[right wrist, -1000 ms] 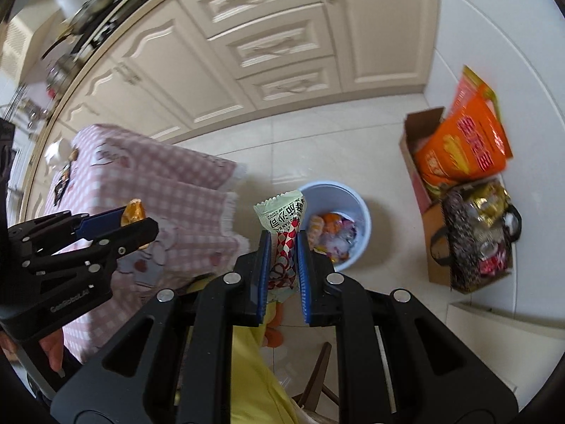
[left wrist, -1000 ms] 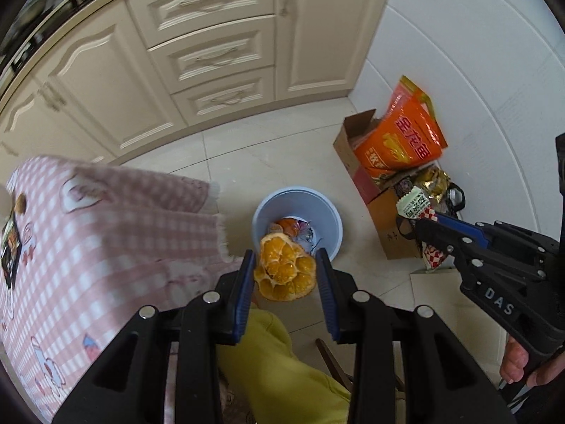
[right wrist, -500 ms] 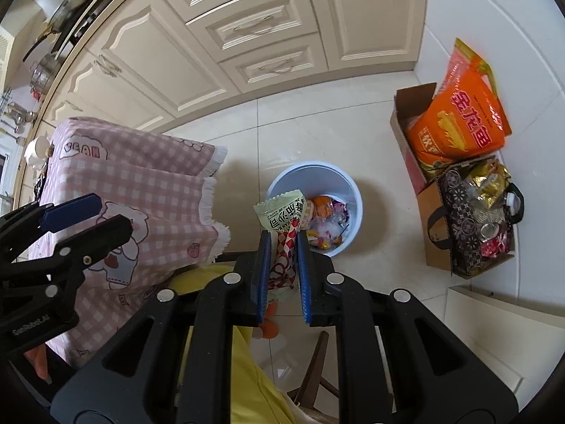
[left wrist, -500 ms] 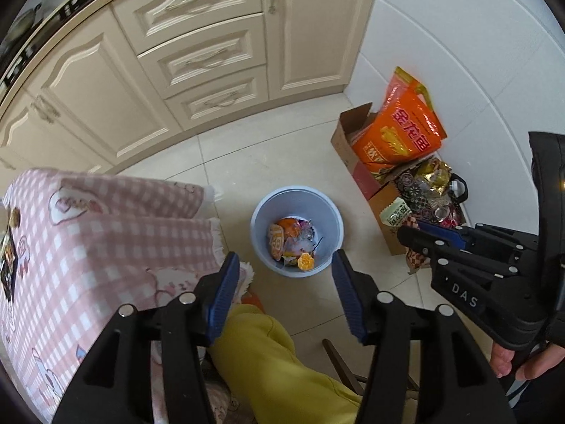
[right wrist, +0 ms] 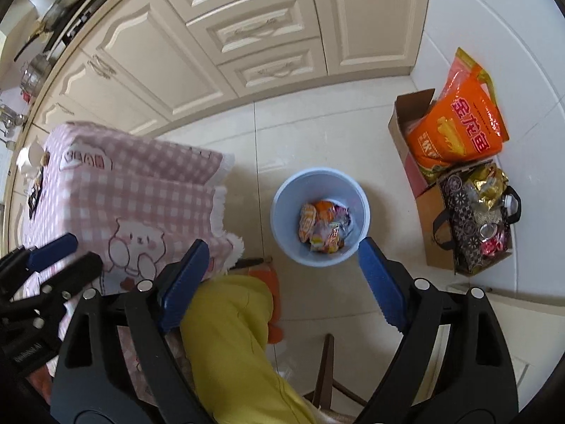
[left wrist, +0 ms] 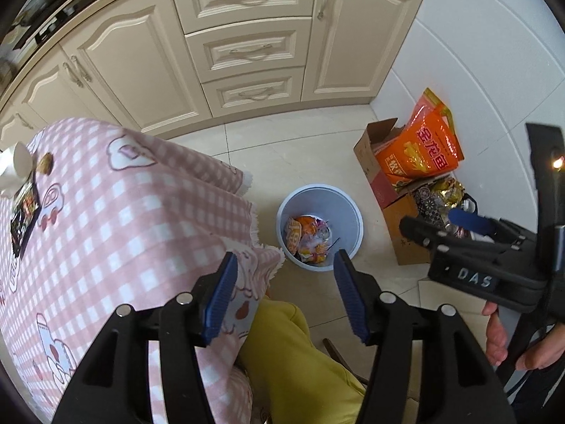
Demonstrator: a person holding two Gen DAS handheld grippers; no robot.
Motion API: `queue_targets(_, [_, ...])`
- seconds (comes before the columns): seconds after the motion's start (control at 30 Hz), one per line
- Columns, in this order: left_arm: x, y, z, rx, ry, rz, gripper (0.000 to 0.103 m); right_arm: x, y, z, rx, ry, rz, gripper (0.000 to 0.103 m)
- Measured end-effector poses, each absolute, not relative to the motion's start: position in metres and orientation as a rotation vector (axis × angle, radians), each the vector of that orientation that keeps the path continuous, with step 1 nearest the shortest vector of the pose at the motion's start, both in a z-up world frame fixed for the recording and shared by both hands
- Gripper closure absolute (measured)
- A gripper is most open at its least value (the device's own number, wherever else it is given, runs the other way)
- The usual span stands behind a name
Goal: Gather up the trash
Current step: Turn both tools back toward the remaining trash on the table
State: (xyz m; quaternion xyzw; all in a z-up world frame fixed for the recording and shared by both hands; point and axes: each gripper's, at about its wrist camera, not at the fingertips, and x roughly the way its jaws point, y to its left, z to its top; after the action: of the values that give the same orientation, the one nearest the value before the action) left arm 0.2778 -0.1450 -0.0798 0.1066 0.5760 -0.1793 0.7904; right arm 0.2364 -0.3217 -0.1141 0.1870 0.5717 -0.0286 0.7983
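A pale blue trash bin (left wrist: pixel 348 213) stands on the tiled floor and holds orange peel and wrappers (left wrist: pixel 307 236); it also shows in the right wrist view (right wrist: pixel 286 198). My left gripper (left wrist: pixel 284 288) is open and empty, high above the bin's near rim. My right gripper (right wrist: pixel 282 275) is open wide and empty, also above the bin; it shows at the right of the left wrist view (left wrist: pixel 445 228). More trash, a dark wrapper (left wrist: pixel 23 212) and a brown scrap (left wrist: pixel 45 163), lies on the table at the far left.
A table with a pink checked cloth (left wrist: pixel 123 219) is at the left. A cardboard box with an orange bag (left wrist: pixel 420 152) and a dark bag of wrappers (right wrist: pixel 473 219) stand by the white wall. Cream cabinets (left wrist: pixel 247 46) line the back. The person's yellow-clad leg (right wrist: pixel 233 335) is below.
The left gripper dropped the orange peel into the bin and stays open. The right gripper opened and let go of the green-and-red snack wrapper, which is gone from its jaws.
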Motion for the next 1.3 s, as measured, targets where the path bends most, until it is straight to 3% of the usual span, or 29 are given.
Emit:
queue_targets(1.13, [0.275, 0.066, -0.037, -0.034, 1.140, -0.094, 0.038, 0.278, -0.131, -0.053, 0.125, 1.164, 0.205, 0.018])
queue_targets(1.3, [0.290, 0.088, -0.038, -0.089, 1.151, -0.062, 0.031, 0.295, -0.107, -0.045, 0.100, 1.153, 0.233, 0.018])
